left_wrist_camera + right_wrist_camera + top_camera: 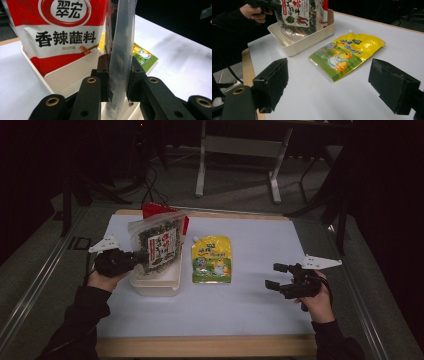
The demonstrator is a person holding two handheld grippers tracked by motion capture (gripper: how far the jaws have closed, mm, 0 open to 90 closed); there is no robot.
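The left gripper (131, 260) pinches the edge of a clear bag (156, 246) full of dark green bits, with a white and red label on its front. From the left gripper view, the two black jaws press on the thin see-through edge of the bag (121, 50) from both sides. The bag stands up over a white box (156, 285) on the left part of the table (250, 310), and its bottom sits inside the box. A red and white packet (60, 32) stands in the box just behind the clear bag. A yellow pouch (212, 259) with a cartoon duck lies flat on the table just beside the box, on its right. The right gripper (272, 276) is well apart from the box, over the right part of the table. Its jaws are spread wide with nothing between them, and in the right gripper view they point toward the yellow pouch (347, 55).
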